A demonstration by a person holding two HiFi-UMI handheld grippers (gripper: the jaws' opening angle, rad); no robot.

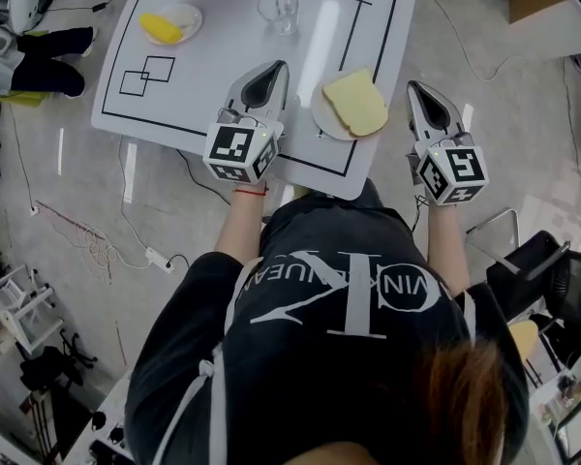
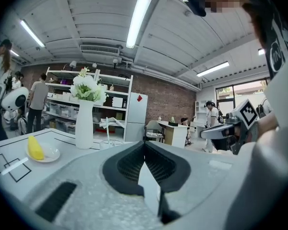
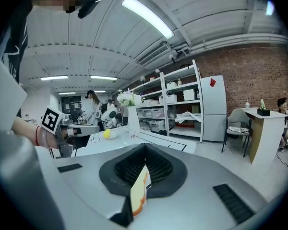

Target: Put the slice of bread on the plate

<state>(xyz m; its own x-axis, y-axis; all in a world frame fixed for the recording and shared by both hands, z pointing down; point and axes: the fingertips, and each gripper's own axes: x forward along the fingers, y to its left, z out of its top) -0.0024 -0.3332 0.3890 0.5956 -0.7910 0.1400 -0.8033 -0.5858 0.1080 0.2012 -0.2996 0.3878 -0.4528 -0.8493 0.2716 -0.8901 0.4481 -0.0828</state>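
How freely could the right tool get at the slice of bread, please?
Probably yes: the right tool hangs beside the slice of bread on the plate, nothing between, though its jaws are shut.

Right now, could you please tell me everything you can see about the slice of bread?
The slice of bread is pale yellow, roughly square with one rounded end. It lies flat on a small white plate, covering most of it and overhanging its right side, near the front edge of the table. Only the plate touches it; the left gripper and right gripper are beside it, apart.
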